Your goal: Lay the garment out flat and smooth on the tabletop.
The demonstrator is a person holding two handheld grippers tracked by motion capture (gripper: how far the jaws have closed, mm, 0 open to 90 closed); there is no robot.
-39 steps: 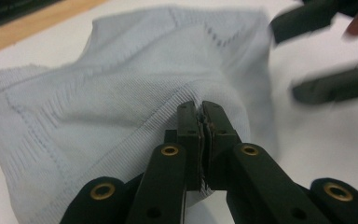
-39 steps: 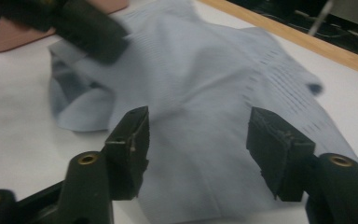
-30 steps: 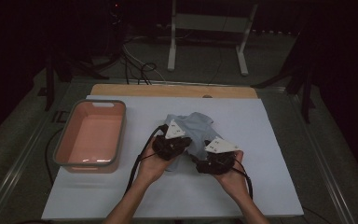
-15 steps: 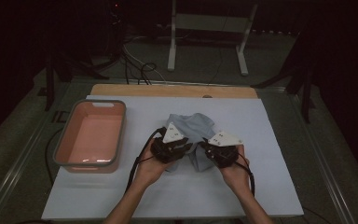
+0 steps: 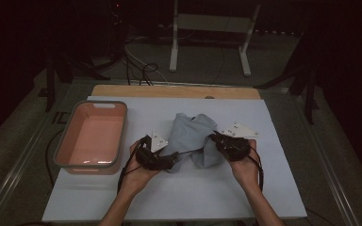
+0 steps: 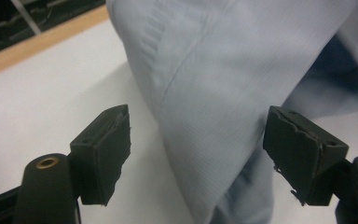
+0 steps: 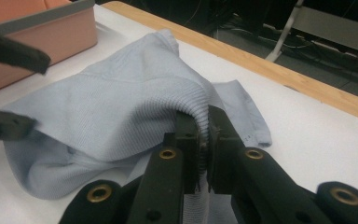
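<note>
1. A pale blue garment (image 5: 191,139) lay bunched near the middle of the white-covered worktop (image 5: 264,188), between the person's two hands.
2. The right gripper (image 7: 204,140) was clenched on a ribbed edge of the garment, with the fabric pinched between its jaws and lifted into a peak in the right gripper view.
3. The left gripper (image 6: 198,149) stood released: its jaws had just been opening, and a hanging fold of the garment sat between them without either pad pressing on it.
4. In the high view the left gripper (image 5: 158,155) was at the garment's near-left edge and the right gripper (image 5: 217,141) at its right side.
5. A pink tub (image 5: 66,141) with a grey rim sat on the worktop just left of the left hand (image 5: 139,172), apart from the garment.
</note>
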